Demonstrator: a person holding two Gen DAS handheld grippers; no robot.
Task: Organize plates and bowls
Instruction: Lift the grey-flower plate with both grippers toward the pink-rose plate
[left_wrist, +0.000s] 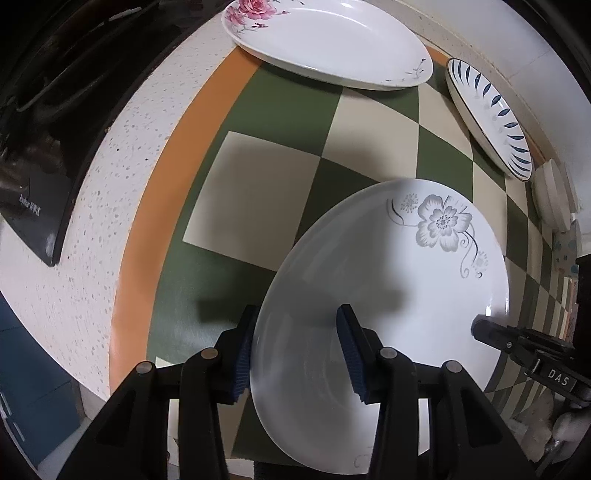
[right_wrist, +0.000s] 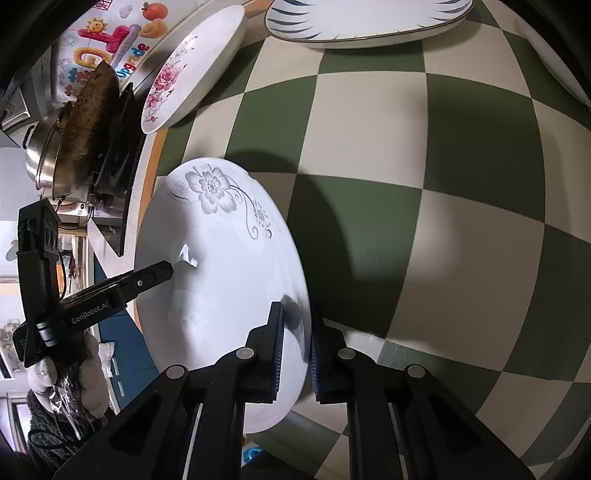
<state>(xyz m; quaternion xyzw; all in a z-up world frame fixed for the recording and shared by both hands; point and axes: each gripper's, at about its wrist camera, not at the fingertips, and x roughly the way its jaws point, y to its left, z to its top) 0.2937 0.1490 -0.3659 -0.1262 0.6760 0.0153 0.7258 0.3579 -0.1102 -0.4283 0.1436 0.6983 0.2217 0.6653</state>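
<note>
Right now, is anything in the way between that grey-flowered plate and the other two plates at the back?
Nothing visible. Bare checkered mat lies between the grey-flower plate and both the pink-rose plate and blue-leaf plate. Both claws straddle its rim.

plates: 3 — grey-flower plate, pink-rose plate, blue-leaf plate | hand-held grippers: 2 | pans: 2

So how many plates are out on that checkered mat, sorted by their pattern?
Grey flower plate: 1, with both the left gripper and the right gripper at its rim
Pink rose plate: 1
Blue leaf plate: 1
Total: 3 plates on the checkered mat
</note>
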